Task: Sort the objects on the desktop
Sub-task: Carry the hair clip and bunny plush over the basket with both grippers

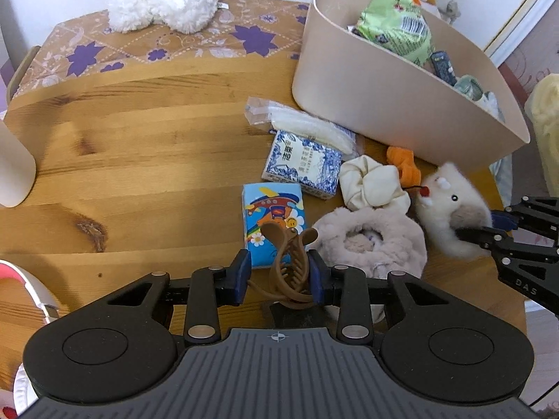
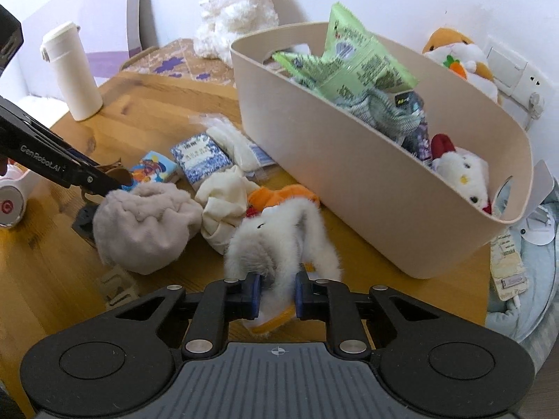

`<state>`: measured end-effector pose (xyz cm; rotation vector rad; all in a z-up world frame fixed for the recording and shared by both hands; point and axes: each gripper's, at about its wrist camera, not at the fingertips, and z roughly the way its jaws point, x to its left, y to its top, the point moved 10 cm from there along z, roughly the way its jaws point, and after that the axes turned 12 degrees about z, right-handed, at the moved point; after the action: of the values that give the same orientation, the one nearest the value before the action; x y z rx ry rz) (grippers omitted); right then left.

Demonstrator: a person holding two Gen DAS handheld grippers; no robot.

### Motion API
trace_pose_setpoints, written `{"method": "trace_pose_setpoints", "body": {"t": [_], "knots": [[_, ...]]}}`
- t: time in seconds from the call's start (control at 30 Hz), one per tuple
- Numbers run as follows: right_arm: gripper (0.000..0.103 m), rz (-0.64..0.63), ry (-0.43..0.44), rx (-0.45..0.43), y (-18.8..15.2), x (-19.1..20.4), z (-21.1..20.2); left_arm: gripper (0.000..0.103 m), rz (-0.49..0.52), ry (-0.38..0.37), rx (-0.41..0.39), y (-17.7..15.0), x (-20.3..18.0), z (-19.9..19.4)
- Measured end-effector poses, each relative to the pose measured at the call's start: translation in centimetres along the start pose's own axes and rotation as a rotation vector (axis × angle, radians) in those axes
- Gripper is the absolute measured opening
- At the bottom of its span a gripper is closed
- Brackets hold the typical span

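My left gripper (image 1: 281,272) is shut on a brown hair claw clip (image 1: 290,262), above a colourful tissue pack (image 1: 272,220). My right gripper (image 2: 277,295) is shut on a white fluffy toy (image 2: 283,241); in the left wrist view that white fluffy toy (image 1: 450,216) lies at the table's right with the right gripper's fingers (image 1: 478,234) on it. On the wooden table (image 1: 139,160) lie a blue-and-white tissue pack (image 1: 304,167), a cream scrunchie (image 1: 370,181), a grey fluffy scrunchie (image 1: 370,241), an orange plush piece (image 1: 405,164) and a clear bag of white things (image 1: 300,125). A beige bin (image 1: 401,111) holds snack bags and toys.
A white bottle (image 2: 71,73) stands at the table's left, with white headphones (image 2: 10,202) near the front left edge. A white plush animal (image 2: 237,10) sits on a patterned box (image 1: 139,45) at the back. The bin (image 2: 384,181) fills the right side; wall sockets (image 2: 513,73) are behind it.
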<state>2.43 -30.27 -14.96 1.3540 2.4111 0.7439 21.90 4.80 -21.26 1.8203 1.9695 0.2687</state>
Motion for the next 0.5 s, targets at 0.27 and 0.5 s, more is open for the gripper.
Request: {"method": "trace_pose_setpoints", "body": {"t": [0.27,0.5], "knots": [[0.017,0.008,0.012,-0.067,1.7,-0.2,-2.5,0.035,0.014,0.004,-0.052,0.9,0.3,-1.9],[0.017,0.001,0.013,-0.141,3.8,-0.7,-5.2,0.035,0.021,0.001,-0.12,3.1,-0.3,-3.9]]}}
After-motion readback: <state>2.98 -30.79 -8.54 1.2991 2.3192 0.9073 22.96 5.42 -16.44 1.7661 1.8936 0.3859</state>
